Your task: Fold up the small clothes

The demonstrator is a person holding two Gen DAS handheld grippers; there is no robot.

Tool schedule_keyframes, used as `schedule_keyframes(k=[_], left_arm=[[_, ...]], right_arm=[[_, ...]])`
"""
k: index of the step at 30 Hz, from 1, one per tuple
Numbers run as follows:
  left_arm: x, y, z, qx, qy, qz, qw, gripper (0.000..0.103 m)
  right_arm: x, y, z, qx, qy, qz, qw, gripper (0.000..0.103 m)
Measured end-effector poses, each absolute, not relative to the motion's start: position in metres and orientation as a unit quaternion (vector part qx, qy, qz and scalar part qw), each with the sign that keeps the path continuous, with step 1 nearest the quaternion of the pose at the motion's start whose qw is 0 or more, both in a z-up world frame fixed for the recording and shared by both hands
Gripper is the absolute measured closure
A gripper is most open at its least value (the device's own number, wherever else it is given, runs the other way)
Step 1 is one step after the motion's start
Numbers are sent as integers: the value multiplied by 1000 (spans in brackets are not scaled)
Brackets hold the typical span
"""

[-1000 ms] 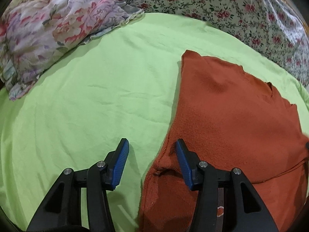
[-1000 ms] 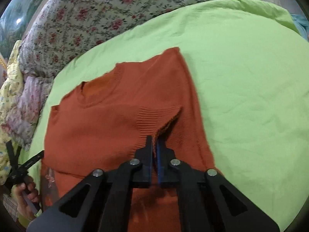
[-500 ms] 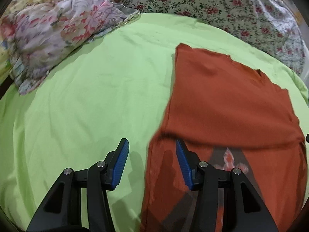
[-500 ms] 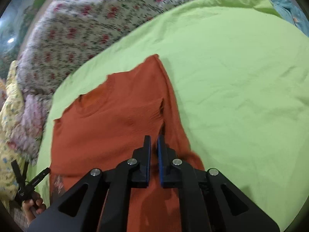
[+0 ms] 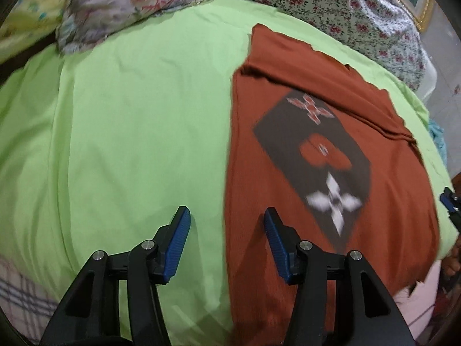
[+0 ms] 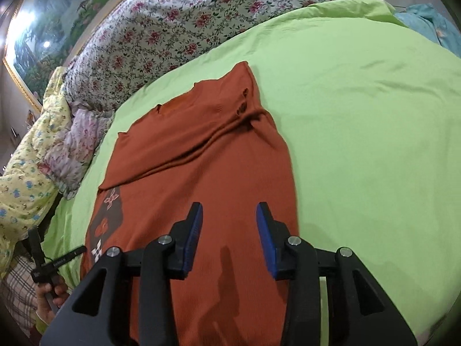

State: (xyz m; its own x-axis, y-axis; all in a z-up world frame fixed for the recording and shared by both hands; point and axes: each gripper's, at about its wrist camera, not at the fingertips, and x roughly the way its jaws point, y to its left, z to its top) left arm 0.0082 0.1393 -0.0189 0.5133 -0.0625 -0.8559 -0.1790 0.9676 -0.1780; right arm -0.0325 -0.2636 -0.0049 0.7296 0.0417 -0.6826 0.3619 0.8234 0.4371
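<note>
Lime-green bedsheet (image 5: 129, 121) is filling most of both wrist views. In the left wrist view, a crumpled floral cloth (image 5: 124, 3) is lying at the upper left of the frame, and a flowered quilt (image 5: 331, 5) is running along the top. At the bottom centre the left gripper (image 5: 227, 240) is hanging with its blue pads spread apart, holding nothing, its right pad over the sweater's left edge. The rust-orange sweater (image 5: 288, 66) is lying flat across the right half, showing a dark diamond panel (image 5: 314, 155) with white and red motifs, and a fold ridge near its top.

In the right wrist view, yellow printed bedding (image 6: 26, 155) is bunching at the left edge. The sweater (image 6: 207, 150) is stretching from centre to bottom, and the right gripper (image 6: 229, 238) is hovering over its lower part, fingers parted and empty.
</note>
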Motion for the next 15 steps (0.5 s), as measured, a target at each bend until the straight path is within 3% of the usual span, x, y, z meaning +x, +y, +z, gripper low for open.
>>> schedule_keyframes(k=[15], left_arm=[[-38, 119, -31, -153, 485, -21, 861, 52]], right_arm=[[-121, -250, -25, 316, 352, -57, 879, 63]])
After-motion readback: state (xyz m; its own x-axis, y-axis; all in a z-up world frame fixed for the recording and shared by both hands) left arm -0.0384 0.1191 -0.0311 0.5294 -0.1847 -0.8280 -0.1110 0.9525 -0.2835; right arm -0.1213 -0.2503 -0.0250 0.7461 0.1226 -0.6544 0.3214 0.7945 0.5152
